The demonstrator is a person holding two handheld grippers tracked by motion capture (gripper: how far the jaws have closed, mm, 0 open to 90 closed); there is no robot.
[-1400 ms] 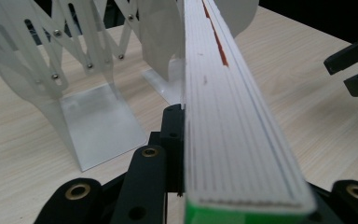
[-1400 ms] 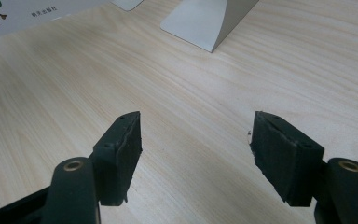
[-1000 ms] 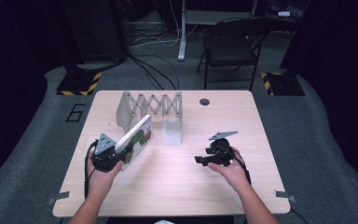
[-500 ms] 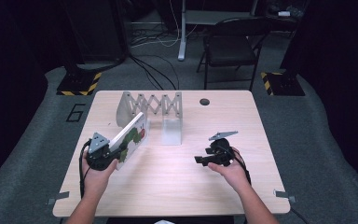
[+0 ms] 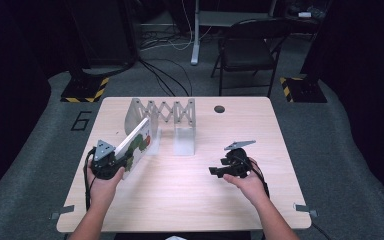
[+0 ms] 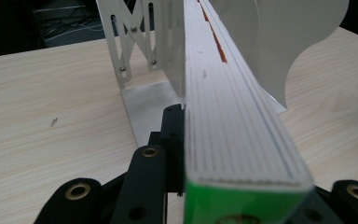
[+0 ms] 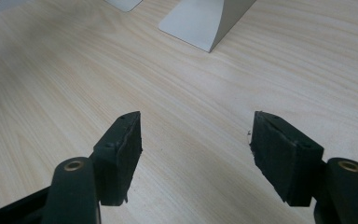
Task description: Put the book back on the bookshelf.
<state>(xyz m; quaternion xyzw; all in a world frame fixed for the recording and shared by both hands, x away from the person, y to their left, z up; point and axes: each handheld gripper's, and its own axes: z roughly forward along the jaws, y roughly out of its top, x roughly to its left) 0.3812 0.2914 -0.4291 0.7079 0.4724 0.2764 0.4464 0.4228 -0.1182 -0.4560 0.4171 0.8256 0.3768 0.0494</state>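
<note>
A thick book [image 5: 138,141] with white page edges and a green picture cover is tilted up off the table, and my left gripper [image 5: 125,162] is shut on its near end. In the left gripper view the book's page edge [image 6: 233,116] runs away from me, with one black finger [image 6: 172,135] pressed on its left side. Its far end reaches the left end plate [image 5: 131,116] of a grey metal accordion rack [image 5: 167,111]. My right gripper [image 5: 215,171] rests low over the table at the right, jaws open with nothing between them [image 7: 196,140].
The rack stands at the table's back middle, with a second flat plate [image 5: 184,141] reaching toward me. A round cable hole [image 5: 219,108] lies behind the right hand. Beyond the table are a black chair [image 5: 247,50] and floor cables.
My left gripper has shifted a little to the left with the book still in it. The right hand has stayed put.
</note>
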